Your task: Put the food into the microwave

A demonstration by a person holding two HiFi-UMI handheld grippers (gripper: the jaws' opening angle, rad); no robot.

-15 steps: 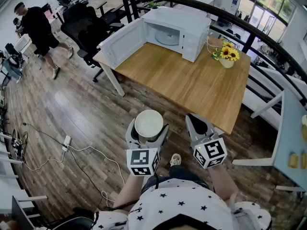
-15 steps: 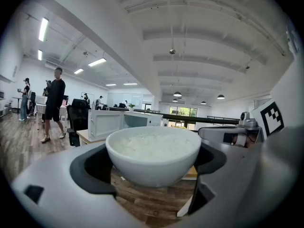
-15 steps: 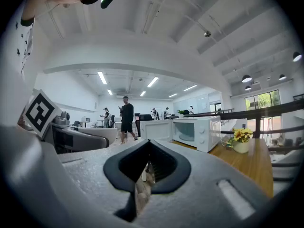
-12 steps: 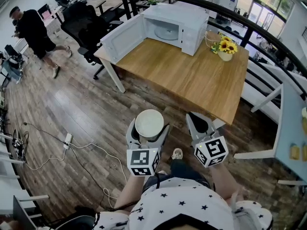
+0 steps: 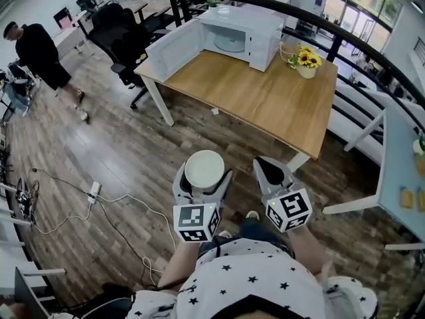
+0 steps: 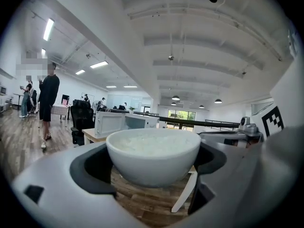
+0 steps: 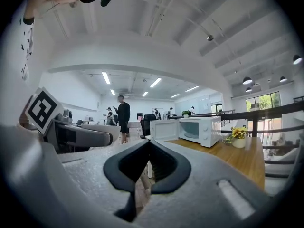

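Observation:
A white bowl of rice (image 5: 204, 169) sits between the jaws of my left gripper (image 5: 204, 176), which is shut on its sides over the wooden floor. In the left gripper view the bowl (image 6: 153, 153) fills the middle, level, with rice up to its rim. My right gripper (image 5: 267, 167) is beside it on the right, shut and empty, its pads meeting (image 7: 148, 145). The white microwave (image 5: 242, 34) stands at the far left end of the wooden table (image 5: 265, 102), its door (image 5: 174, 50) swung open to the left and the glass turntable showing inside. It is well ahead of both grippers.
A pot of sunflowers (image 5: 305, 62) stands on the table right of the microwave. Black office chairs (image 5: 123, 35) are behind the table's left corner. A person in black (image 5: 36, 52) walks at far left. Cables and a power strip (image 5: 93, 195) lie on the floor. A black railing (image 5: 345, 35) runs behind.
The table and microwave have shifted up in the head view. The person in black has walked further left. Both grippers keep their places, the bowl still held.

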